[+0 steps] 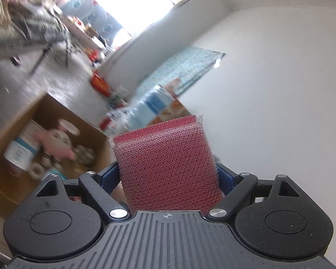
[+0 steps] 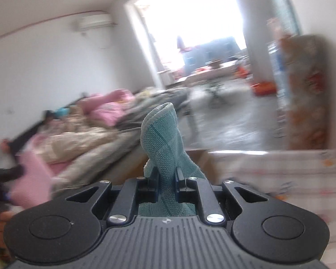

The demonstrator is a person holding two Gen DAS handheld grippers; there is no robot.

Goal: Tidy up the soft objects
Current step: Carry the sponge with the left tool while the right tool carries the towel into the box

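Red mesh sponge (image 1: pixel 169 168) sits clamped upright in the left gripper (image 1: pixel 169 179); teal cloth (image 2: pixel 164 148) is pinched in the right gripper (image 2: pixel 165 177). Beyond, lower left of the sponge, lies the open cardboard box (image 1: pixel 56 116), nearer the left gripper by my judgement.

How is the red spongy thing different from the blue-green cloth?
The red mesh-covered sponge is a flat, stiff-looking block; the teal woven cloth is floppy and folded into a curl. The sponge fills a wide gap in the left claw; the cloth is pinched narrowly in the right claw. Both are soft and held up.
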